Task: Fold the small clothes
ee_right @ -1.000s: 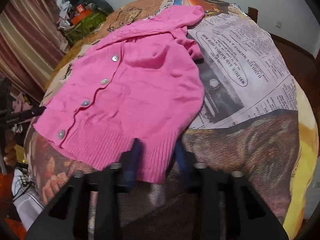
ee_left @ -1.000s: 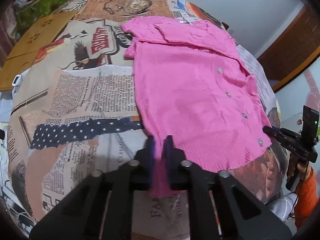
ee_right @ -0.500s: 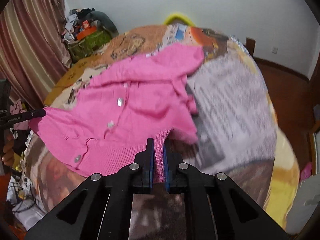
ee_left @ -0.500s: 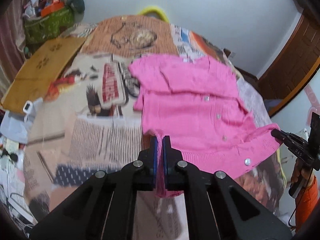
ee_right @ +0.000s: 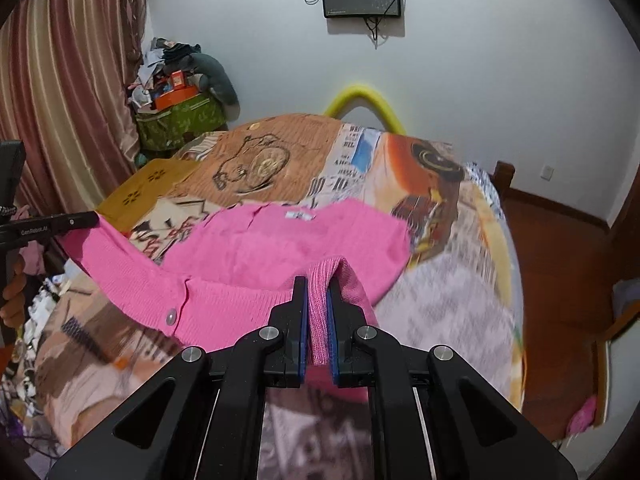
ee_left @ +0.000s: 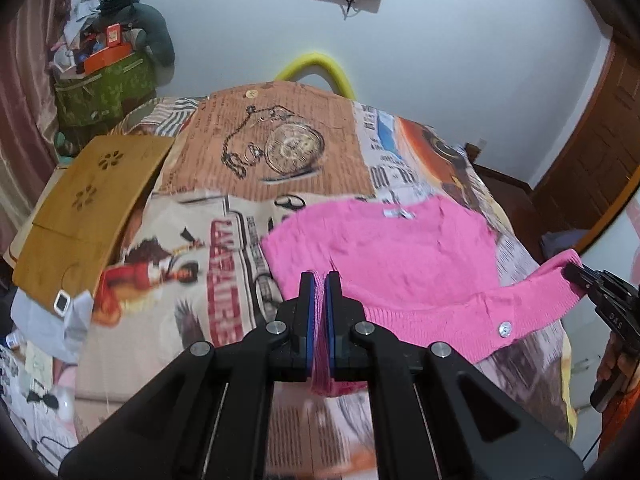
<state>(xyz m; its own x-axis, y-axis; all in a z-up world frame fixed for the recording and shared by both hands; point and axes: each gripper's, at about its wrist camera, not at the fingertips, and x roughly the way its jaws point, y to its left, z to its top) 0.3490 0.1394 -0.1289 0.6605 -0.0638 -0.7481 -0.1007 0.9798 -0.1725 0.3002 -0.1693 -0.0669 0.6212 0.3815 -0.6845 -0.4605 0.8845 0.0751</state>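
Two tools, left tool [ee_left: 319,280] and right tool [ee_right: 318,286], clamped on one pink cardigan [ee_left: 400,256].

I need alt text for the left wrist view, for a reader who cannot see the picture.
The left gripper is shut on the ribbed hem of a pink knitted cardigan, lifting it above a bed covered with a newspaper-print sheet. At the right edge, the right gripper holds the hem's other corner. A yellow wooden board lies at the left.
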